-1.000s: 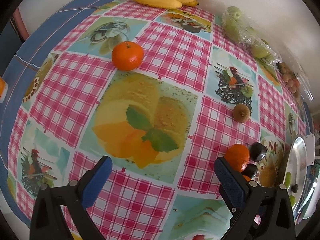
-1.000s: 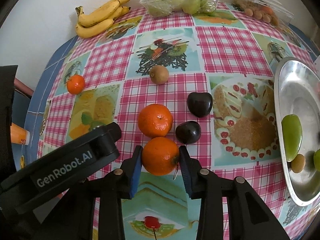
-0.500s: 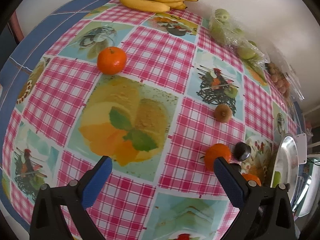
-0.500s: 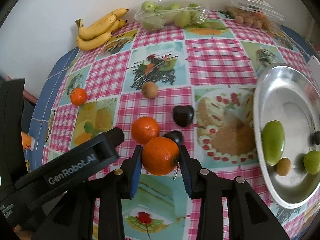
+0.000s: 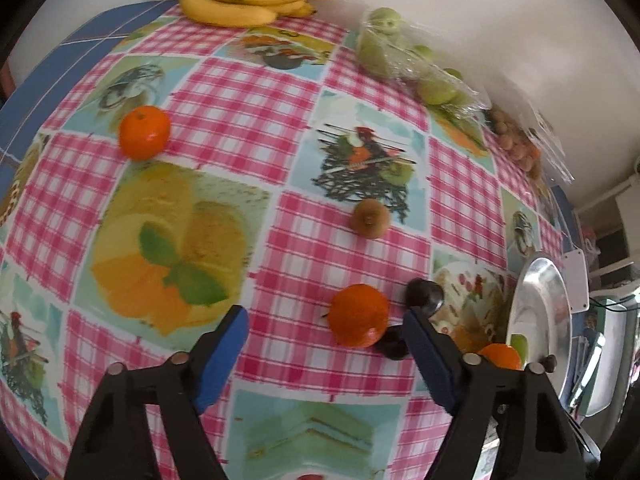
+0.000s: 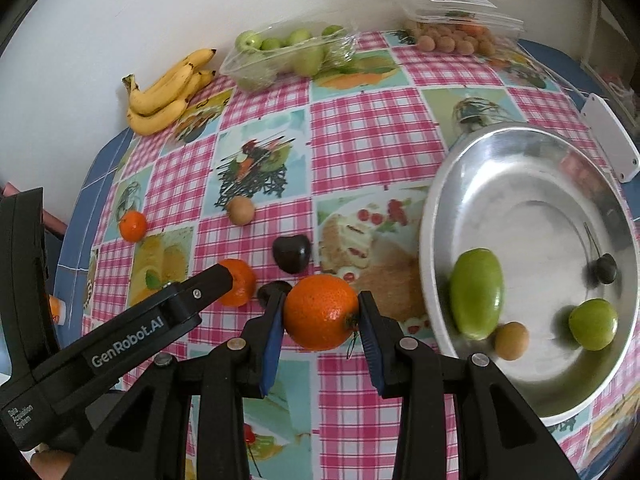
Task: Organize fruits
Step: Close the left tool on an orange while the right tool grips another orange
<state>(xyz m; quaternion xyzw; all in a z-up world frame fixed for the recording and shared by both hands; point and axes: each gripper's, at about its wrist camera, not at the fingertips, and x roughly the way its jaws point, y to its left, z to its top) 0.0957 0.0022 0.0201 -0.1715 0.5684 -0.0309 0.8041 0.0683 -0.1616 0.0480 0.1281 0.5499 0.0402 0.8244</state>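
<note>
Right now you are mid-carry: your right gripper [image 6: 320, 316] is clamped on a round, dimpled orange [image 6: 321, 312], its blue pads pressing both sides, and the fruit hangs clear of the checked pink fruit-print worktop [image 6: 360, 128], just left of the shiny round metal tray [image 6: 440, 200]. I judge the step to be delivery of that orange to the tray, where a green oval fruit [image 6: 477, 299], a small round green fruit [image 6: 593, 323], a small brown fruit [image 6: 511, 340] and a dark plum [image 6: 605, 268] already lie. Next you need to swing right over the rim, lower into a bare patch of the tray and let go gently so nothing rolls.

Your left gripper [image 5: 326, 354] holds nothing, its jaws apart over bare cloth; a second orange [image 5: 359, 315] sits just ahead, inside the right finger, with a dark heart-shaped plum [image 5: 425, 293] beyond it. Farther off lie a brown kiwi [image 5: 371, 218], a small tangerine [image 5: 144, 131], and at the far edge a bunch of yellow bananas [image 5: 248, 0] and a clear bag of green apples [image 5: 408, 64].

Against the earlier frames, the left jaws have just been closing with nothing between them, the carried orange has left the two loose plums behind, and the tray now looms much larger.
</note>
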